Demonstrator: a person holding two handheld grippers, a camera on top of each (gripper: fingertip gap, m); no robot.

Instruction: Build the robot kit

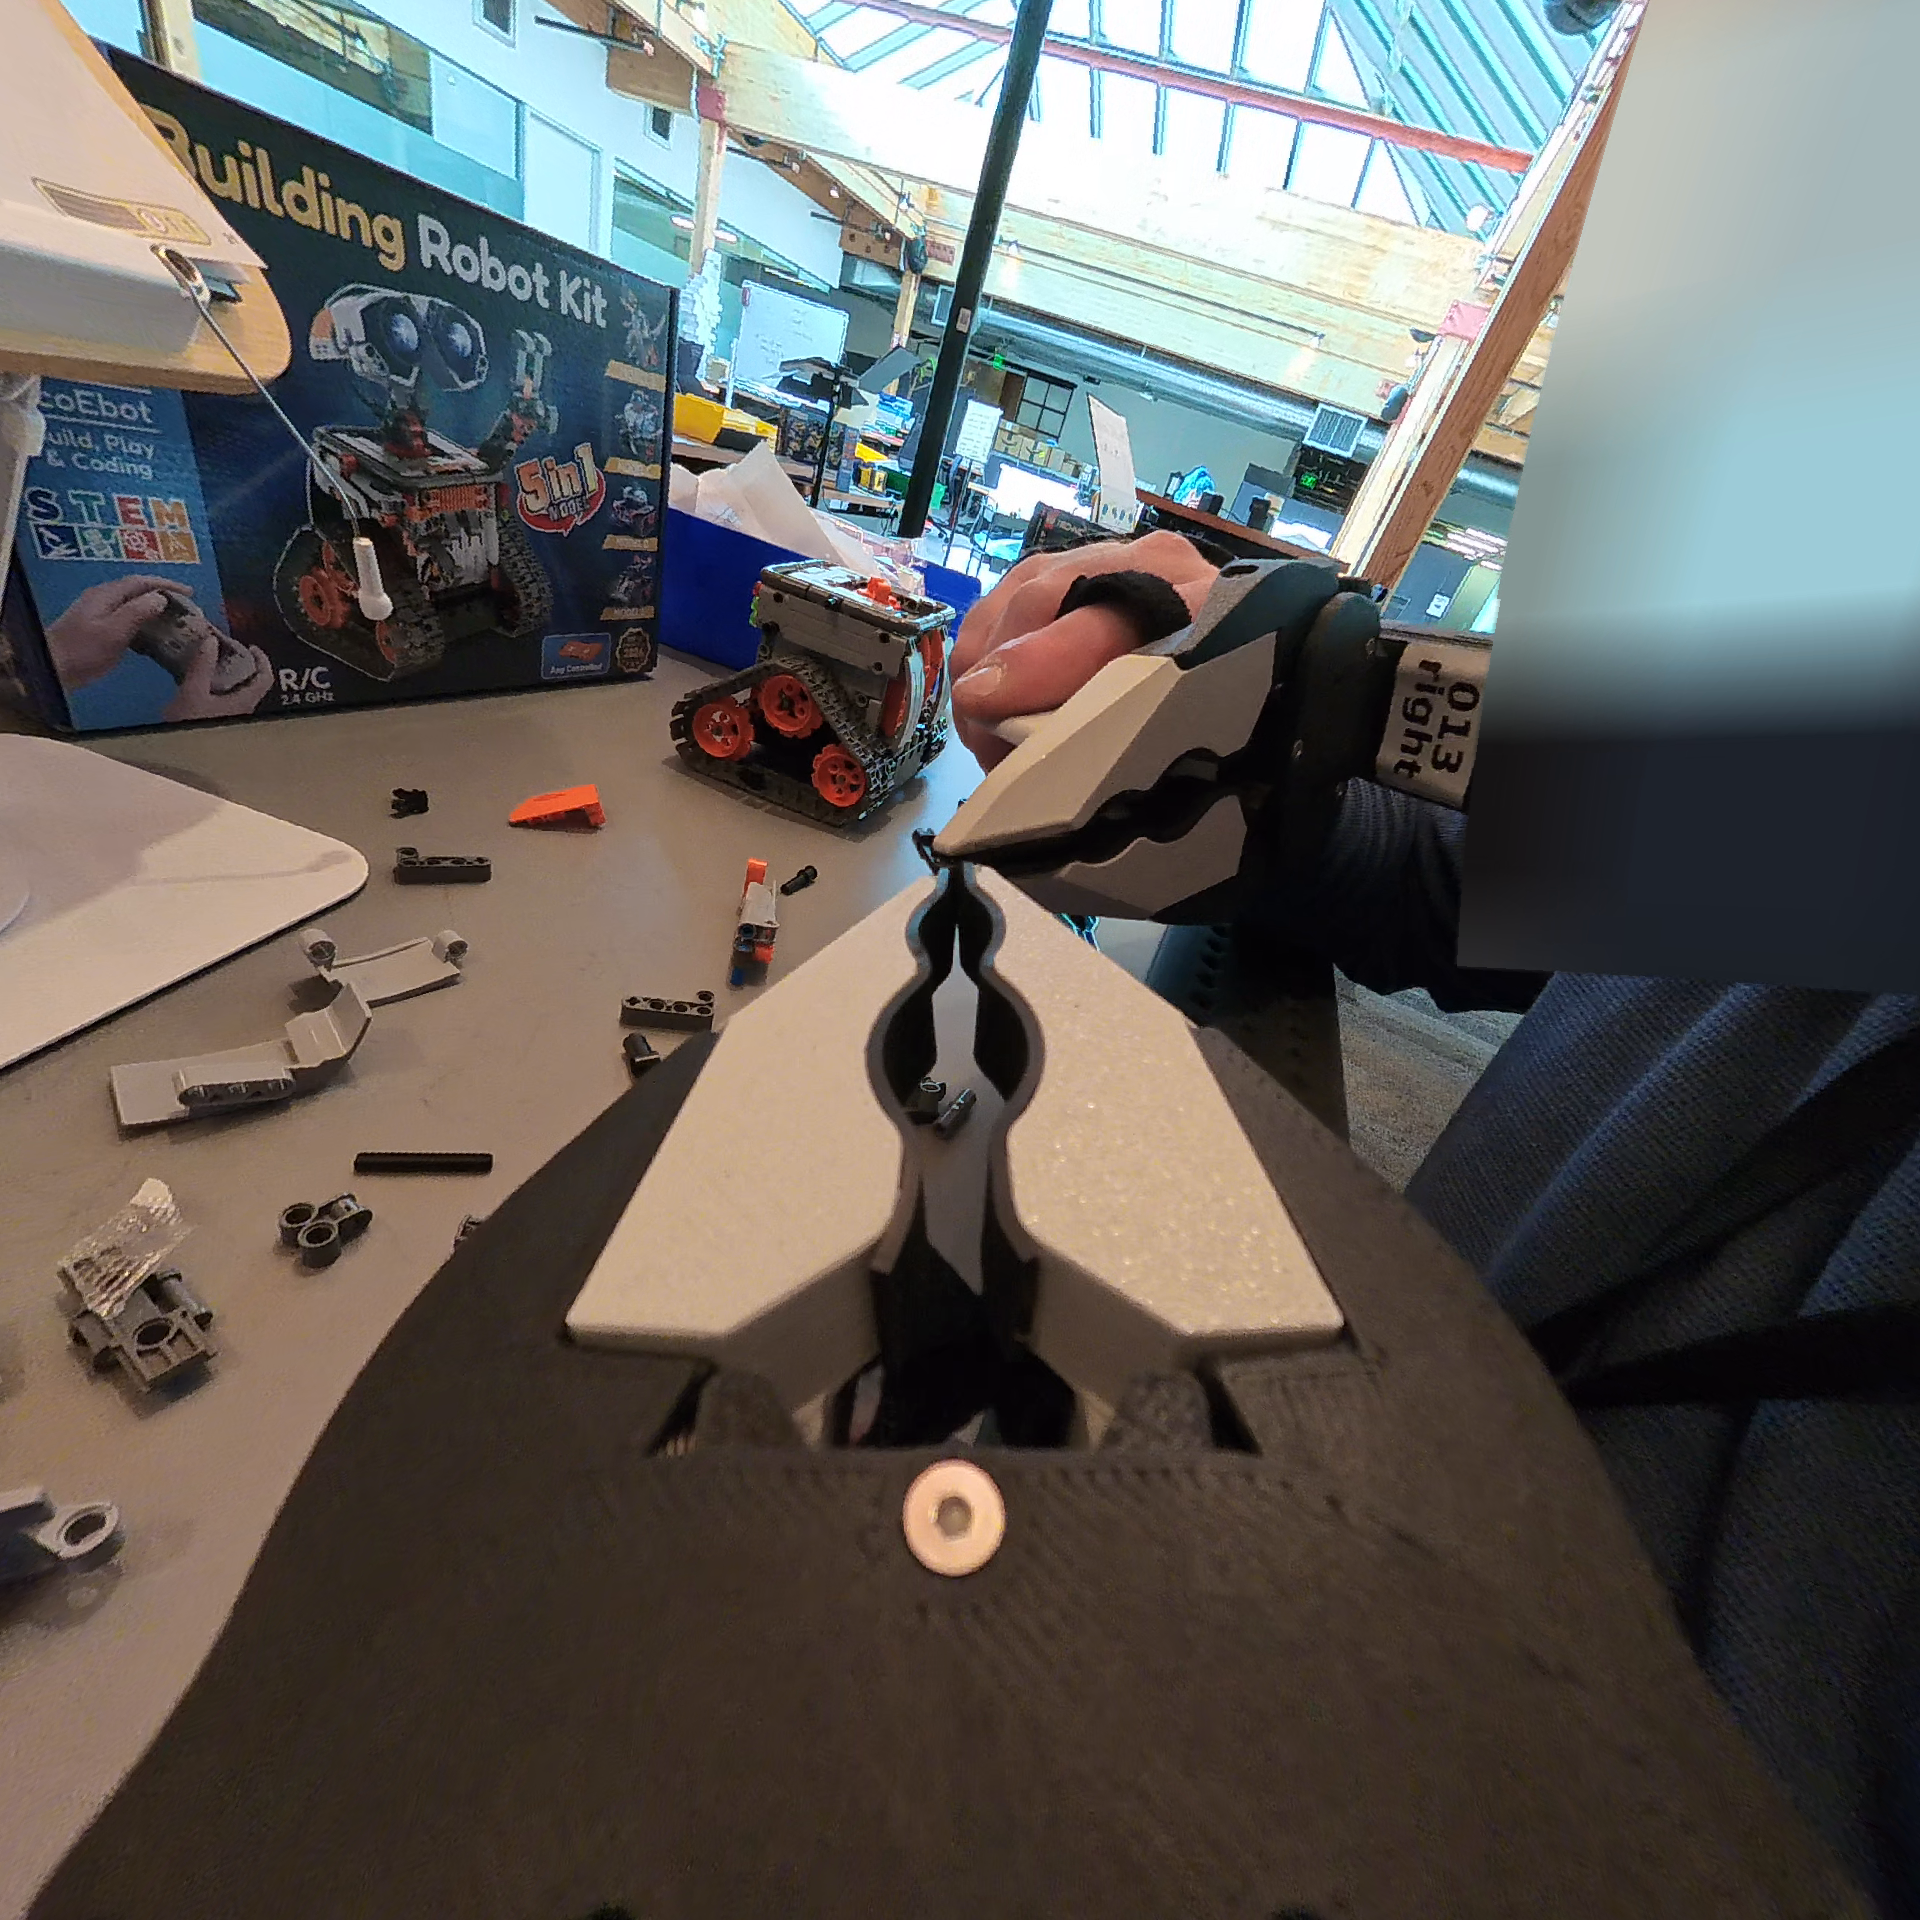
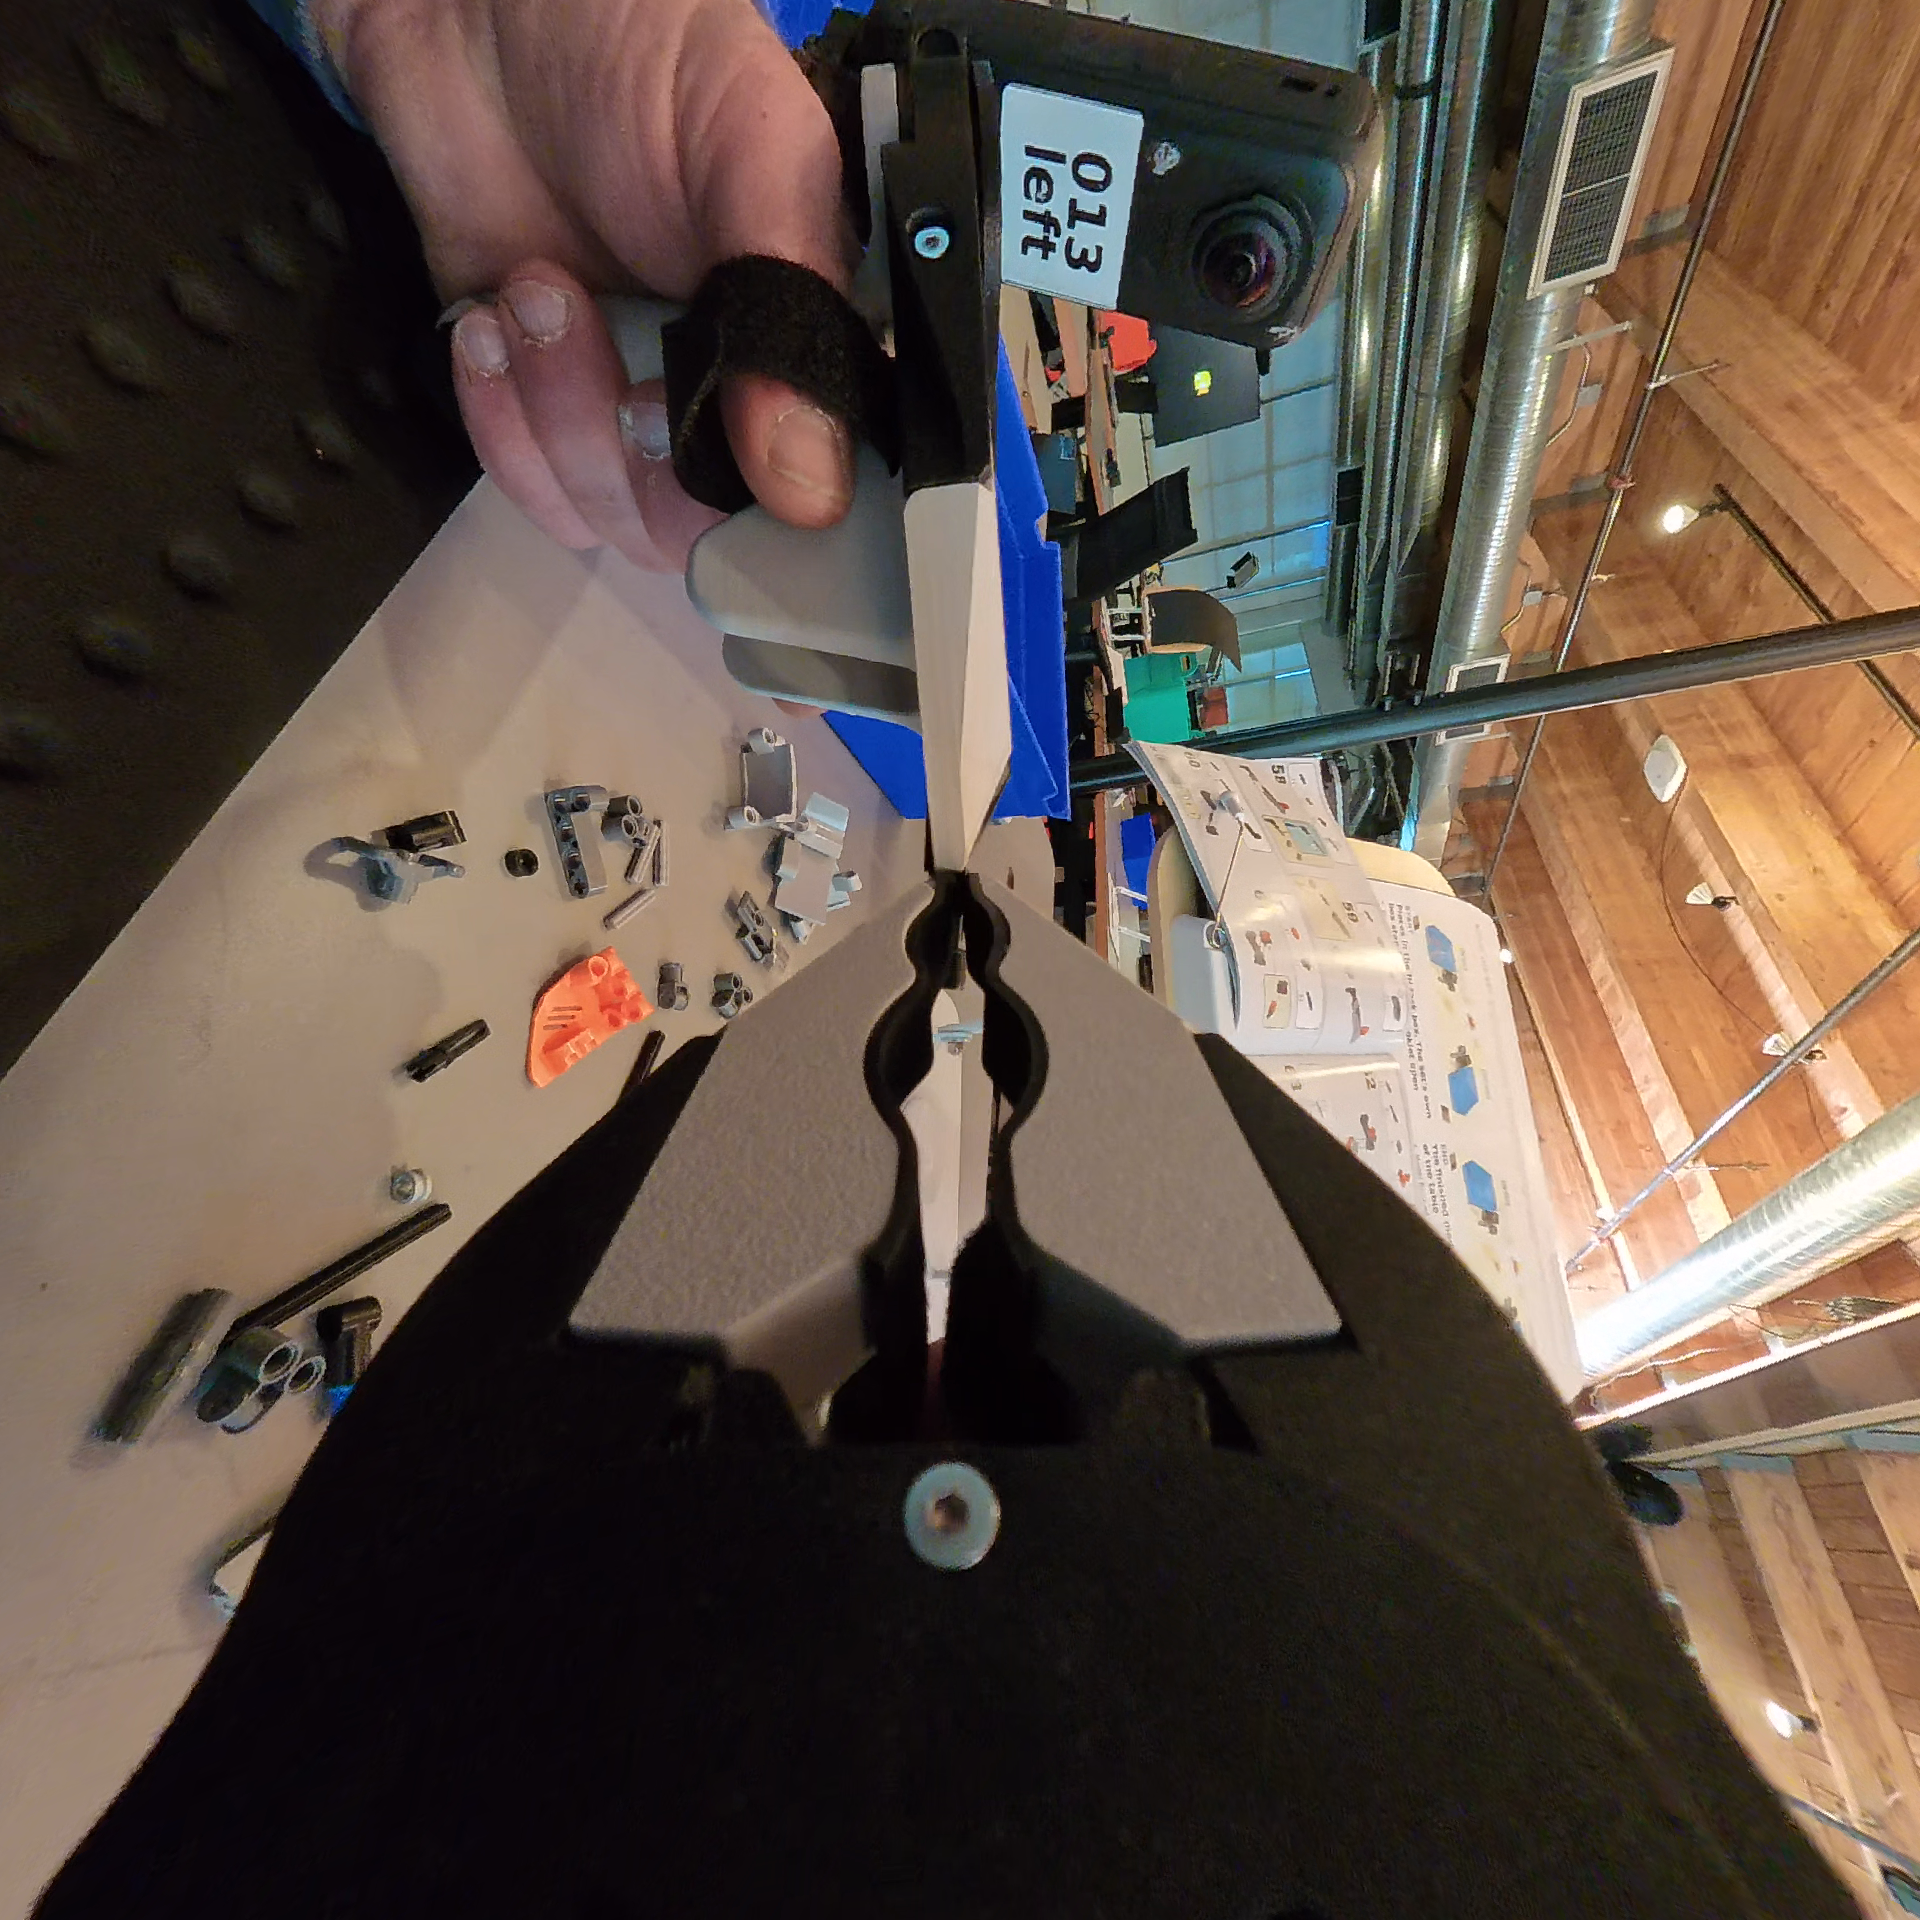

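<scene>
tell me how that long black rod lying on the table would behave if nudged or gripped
The long black rod looks thin, straight and rigid, so probably stiff and light. Lying flat on the smooth grey table, it may roll sideways when nudged. Its slim profile likely makes it hard to pinch.

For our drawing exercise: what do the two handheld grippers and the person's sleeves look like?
Both the left gripper and right gripper have pale grey angular fingers on black textured bodies, a silver screw, a white label and a black finger strap. Dark blue sleeve.
</scene>
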